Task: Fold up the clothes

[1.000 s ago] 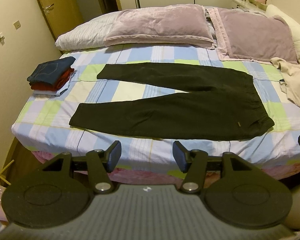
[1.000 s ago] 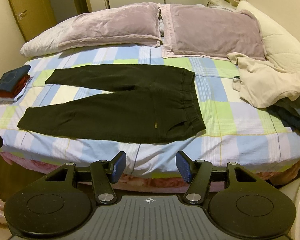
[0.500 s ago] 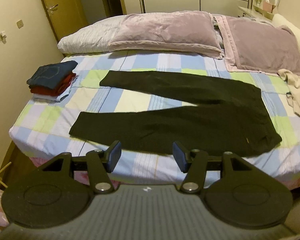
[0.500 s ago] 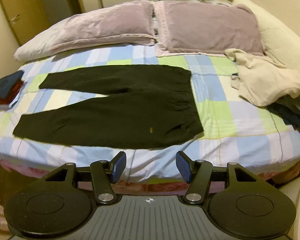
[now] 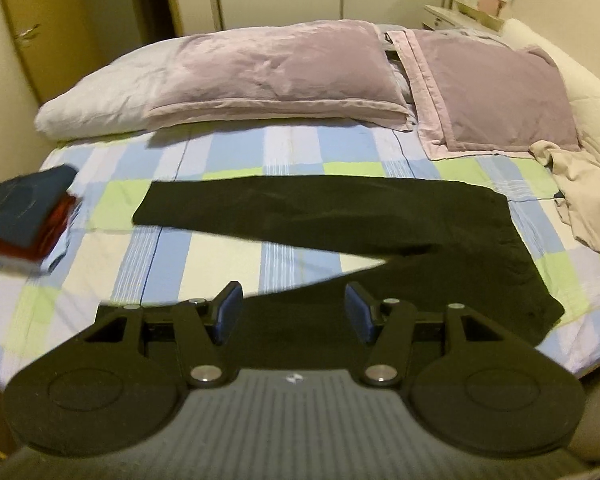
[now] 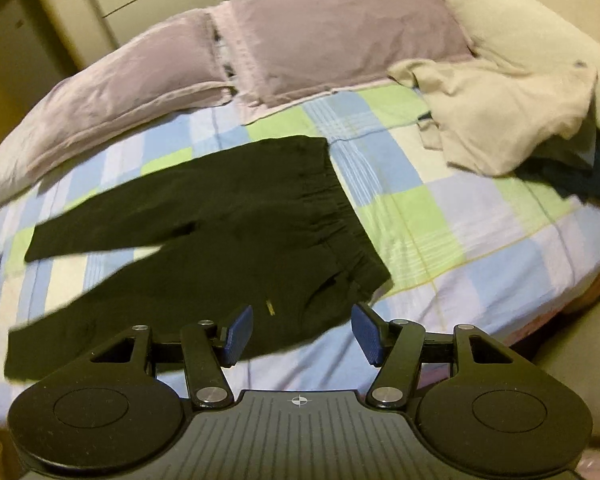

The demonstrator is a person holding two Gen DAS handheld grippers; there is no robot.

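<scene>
trousers (image 5: 340, 216): spread flat on the bed (image 5: 204, 264), legs apart, ready for folding
left gripper (image 5: 292, 316): wide open, empty, over near leg
right gripper (image 6: 302, 334): wide open, empty, near waistband corner

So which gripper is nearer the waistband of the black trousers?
Right. The right gripper hangs open at the near waist corner of the black trousers, beside the waistband. The left gripper, also open, sits over the near leg, further toward the cuffs.
</scene>
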